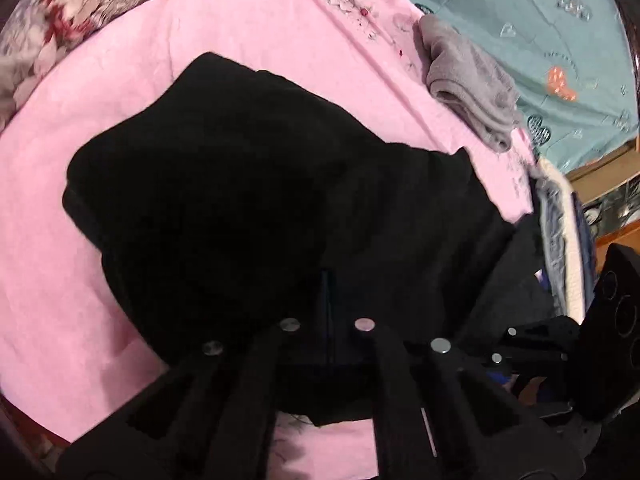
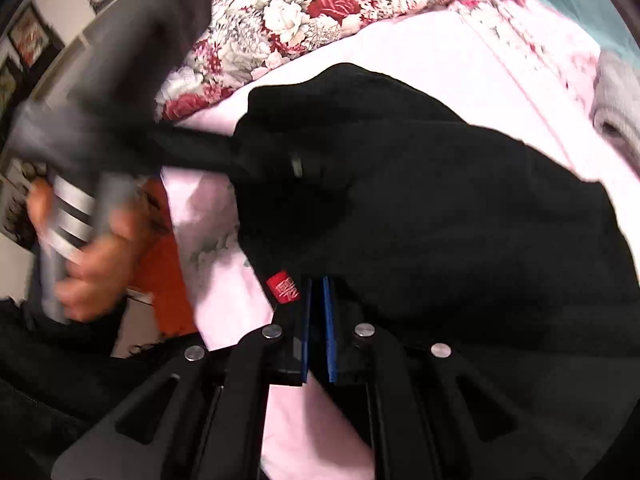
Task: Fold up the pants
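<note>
Black pants [image 1: 248,184] lie bunched on a pink sheet [image 1: 60,280] on a bed. My left gripper [image 1: 329,280] is shut on the near edge of the pants; its fingers are mostly buried in black cloth. In the right wrist view the same pants [image 2: 440,208] fill the right side, with a small red label [image 2: 283,286] at their near edge. My right gripper [image 2: 319,288] is shut on the pants beside that label, blue pads close together. The other gripper, blurred and held by a hand [image 2: 92,256], shows at the left.
A folded grey garment [image 1: 468,80] lies on the pink sheet at the far right. A teal blanket [image 1: 540,40] is behind it. A red floral quilt [image 2: 320,12] lies at the far side. The bed's edge [image 1: 560,240] is at the right, with wooden furniture beyond.
</note>
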`<state>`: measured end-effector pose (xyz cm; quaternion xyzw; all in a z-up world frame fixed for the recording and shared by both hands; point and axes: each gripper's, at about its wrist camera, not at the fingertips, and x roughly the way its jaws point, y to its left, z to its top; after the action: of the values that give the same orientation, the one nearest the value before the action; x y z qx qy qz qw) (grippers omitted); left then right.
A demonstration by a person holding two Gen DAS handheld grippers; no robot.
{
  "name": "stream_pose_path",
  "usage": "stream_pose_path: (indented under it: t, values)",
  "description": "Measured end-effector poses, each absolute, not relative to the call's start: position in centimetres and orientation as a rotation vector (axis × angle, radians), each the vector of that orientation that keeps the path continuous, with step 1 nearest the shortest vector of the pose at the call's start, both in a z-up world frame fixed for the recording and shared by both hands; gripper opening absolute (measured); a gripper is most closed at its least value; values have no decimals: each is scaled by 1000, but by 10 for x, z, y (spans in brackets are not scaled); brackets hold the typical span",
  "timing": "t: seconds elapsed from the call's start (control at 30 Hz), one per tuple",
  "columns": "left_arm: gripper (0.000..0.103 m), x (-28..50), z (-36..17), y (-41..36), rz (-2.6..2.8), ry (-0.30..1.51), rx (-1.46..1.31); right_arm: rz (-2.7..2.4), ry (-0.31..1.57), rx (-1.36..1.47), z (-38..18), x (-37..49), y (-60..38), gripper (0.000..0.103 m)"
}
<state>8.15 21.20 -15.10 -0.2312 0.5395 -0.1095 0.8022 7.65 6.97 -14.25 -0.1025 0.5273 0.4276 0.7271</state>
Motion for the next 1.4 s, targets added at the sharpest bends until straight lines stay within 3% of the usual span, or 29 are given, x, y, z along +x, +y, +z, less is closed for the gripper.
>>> stream_pose_path:
  t: [0.23,0.27,0.33,0.4,0.57,0.77,1.4]
  values:
    - [3,80,-155,217,-248,1149,-546,820,1101,-47,-101,86,-4,10]
    - [3,80,-155,215,-247,1149,-534,745,1097,3,-94,92,-30,15]
    - [3,80,-154,216,-247,1153,-520,602,1097,74,-85,100,-77,41]
    - [3,82,-152,216,-251,1159,-517,345,1109,151,-74,115,-144,49]
    - [3,77,-153,218,-259,1133,-517,-180,1208,402,-66,187,-315,51]
    - [3,76,-151,216,-251,1127,-495,-414,1341,485,-99,258,-410,50]
    - [3,80,-151,216,-260,1147,-490,-543,1434,455,-150,300,-412,50]
